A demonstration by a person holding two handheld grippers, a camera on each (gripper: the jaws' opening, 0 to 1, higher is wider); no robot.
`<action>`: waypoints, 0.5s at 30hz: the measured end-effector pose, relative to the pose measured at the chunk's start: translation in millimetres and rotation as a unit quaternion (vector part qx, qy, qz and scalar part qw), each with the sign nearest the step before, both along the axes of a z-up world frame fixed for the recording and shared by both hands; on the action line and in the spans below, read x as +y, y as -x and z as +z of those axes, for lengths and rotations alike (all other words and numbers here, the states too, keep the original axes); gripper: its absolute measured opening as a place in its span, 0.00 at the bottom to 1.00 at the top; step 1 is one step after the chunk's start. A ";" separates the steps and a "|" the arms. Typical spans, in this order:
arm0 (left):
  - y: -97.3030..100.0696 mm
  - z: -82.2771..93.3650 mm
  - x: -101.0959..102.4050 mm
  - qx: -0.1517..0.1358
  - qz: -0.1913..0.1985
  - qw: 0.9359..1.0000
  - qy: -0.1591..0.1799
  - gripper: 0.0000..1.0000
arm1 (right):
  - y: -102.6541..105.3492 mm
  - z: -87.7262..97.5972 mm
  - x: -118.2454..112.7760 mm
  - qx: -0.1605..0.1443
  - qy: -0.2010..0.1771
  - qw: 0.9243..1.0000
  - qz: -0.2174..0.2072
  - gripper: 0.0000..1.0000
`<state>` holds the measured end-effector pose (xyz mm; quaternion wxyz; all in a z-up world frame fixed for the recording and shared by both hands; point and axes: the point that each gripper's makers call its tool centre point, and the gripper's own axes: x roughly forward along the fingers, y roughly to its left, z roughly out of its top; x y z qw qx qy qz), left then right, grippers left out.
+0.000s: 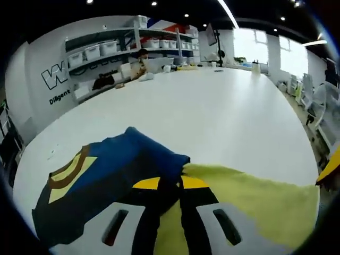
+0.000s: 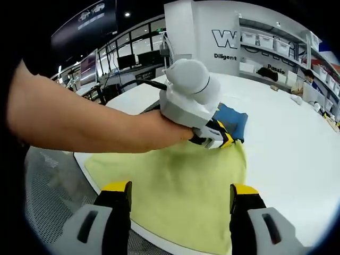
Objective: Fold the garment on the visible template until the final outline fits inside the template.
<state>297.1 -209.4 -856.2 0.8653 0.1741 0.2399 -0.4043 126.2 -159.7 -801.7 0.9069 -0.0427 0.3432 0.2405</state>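
The garment (image 2: 180, 186) is yellow-green and lies on the white table (image 2: 287, 154), with a navy part (image 2: 235, 118) folded up at its far side. In the left gripper view the navy part (image 1: 114, 164) has brown and pale yellow stripes and meets the yellow-green cloth (image 1: 255, 199). My left gripper (image 1: 170, 184) has its jaws closed together on the cloth where the two colours meet. The same left gripper (image 2: 220, 139), held by a person's hand, presses at the garment's far edge in the right gripper view. My right gripper (image 2: 179, 194) hovers open over the near part of the garment.
The table edge (image 2: 106, 183) curves close by, with a grey mesh chair (image 2: 48, 196) below it. Shelves with white bins (image 1: 98, 50) line the far wall. A person (image 1: 142, 57) sits at the table's far end among small items.
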 end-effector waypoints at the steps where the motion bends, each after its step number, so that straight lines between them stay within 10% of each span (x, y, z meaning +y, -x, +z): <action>1: 2.5 -2.5 -1.9 0.011 -0.003 1.000 0.004 0.13 | 0.0 -0.2 -0.1 0.000 0.001 1.000 0.000 0.76; 15: -4.5 24.2 3.4 -0.022 0.003 0.999 0.024 0.21 | 0.2 -1.8 -0.7 0.001 0.006 1.000 0.003 0.76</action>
